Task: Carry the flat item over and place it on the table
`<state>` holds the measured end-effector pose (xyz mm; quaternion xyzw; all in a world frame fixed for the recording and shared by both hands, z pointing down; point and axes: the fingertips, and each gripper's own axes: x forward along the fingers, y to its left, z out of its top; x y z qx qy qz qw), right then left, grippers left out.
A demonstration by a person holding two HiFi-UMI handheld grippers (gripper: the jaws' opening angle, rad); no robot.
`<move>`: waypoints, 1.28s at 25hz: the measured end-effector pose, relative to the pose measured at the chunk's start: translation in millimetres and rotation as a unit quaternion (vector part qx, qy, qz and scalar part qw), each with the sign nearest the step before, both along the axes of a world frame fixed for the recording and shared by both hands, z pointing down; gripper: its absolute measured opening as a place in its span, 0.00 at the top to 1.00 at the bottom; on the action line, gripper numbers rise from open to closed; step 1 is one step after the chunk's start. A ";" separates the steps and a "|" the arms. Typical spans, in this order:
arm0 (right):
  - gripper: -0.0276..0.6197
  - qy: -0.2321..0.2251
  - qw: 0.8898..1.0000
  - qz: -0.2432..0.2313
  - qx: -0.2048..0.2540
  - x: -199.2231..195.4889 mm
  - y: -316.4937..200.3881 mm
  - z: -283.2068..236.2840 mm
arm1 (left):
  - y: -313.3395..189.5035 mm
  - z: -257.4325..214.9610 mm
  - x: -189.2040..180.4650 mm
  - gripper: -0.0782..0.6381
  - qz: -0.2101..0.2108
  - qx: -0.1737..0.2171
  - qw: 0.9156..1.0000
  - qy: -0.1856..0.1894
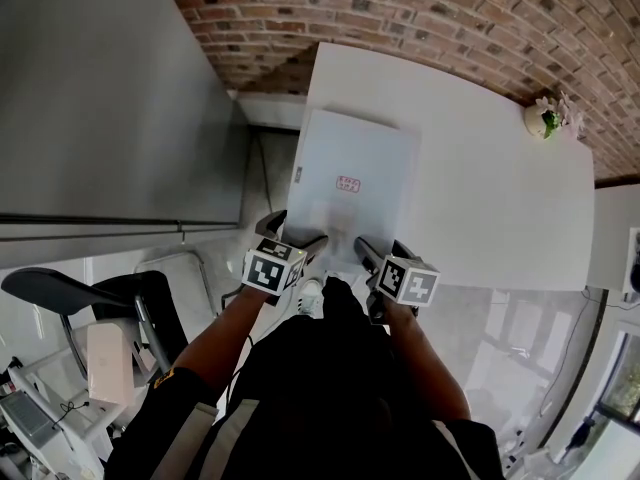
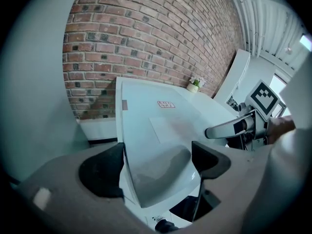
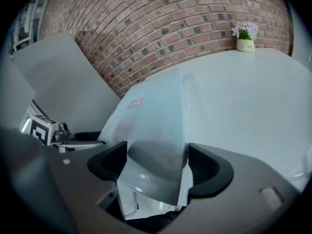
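Placement is judged nearly complete: the thin pale-grey rectangular sheet (image 1: 362,153) lies with most of its length on the glossy white table (image 1: 490,188), close to that table's left edge, while its near end juts past the near edge toward the person; that overhang presumably leaves both tools a free border to work on. The left tongs (image 1: 295,230) sit at the near left corner and the right tongs (image 1: 383,248) at the near right corner; each pair stands spread wide, with a corner of the sheet lying in the gap and no pad seen pressing on it, so the sheet appears borne by the table rather than pinched; two stations on one short edge suit so broad a piece, since they keep it level and square. Whether the near end rests flat or sits slightly raised cannot be settled. Long axis runs away from the person toward the red brick wall (image 1: 420,8), roughly parallel with the table's left edge and across the table's longer run; the small red label (image 1: 348,183) faces up near the middle; a small grey tab (image 1: 298,174) marks the left long edge; the small white pot of flowers (image 1: 546,120) at the far right stands well apart and is judged no obstruction.
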<state>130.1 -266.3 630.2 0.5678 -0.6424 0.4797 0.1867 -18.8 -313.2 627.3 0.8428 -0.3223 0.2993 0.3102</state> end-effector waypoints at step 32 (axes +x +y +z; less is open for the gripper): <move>0.95 0.176 0.958 0.005 0.228 -25.4 73.5 -177.1 | 84.8 -162.5 -6.5 0.88 -0.017 0.173 0.984 0.044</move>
